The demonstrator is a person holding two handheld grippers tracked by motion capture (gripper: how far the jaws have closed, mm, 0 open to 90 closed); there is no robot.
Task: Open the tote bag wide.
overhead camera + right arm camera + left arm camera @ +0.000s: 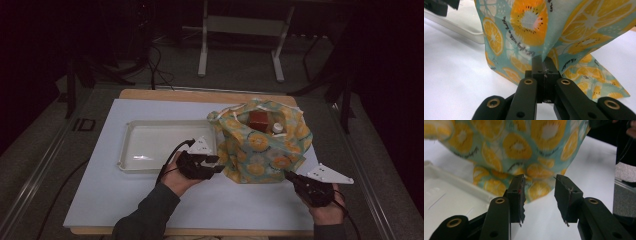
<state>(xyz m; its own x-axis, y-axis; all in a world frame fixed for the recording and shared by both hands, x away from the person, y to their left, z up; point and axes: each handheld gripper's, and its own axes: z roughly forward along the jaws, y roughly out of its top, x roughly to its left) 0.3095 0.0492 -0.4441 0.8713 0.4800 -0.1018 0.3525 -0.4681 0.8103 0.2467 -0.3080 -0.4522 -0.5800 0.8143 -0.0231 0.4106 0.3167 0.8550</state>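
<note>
A cloth bag (265, 145) printed with orange slices on teal stands on the white board, right of the tray. Inside its open top I see a red-brown box (259, 121) and a white-capped bottle (277, 127). My left gripper (217, 165) sits at the bag's lower left side. In the left gripper view its jaws (539, 195) stand open just short of the bag (524, 145), with nothing between them. My right gripper (289, 175) is at the bag's near right corner. In the right gripper view it (543, 62) is shut on a fold of the bag's fabric (529, 22).
A shallow white tray (125, 150) lies left of the bag on the pale board (125, 200), which covers a wooden table. Its rim (444, 192) runs close to my left gripper. Dark floor, cables and a metal frame lie beyond the table.
</note>
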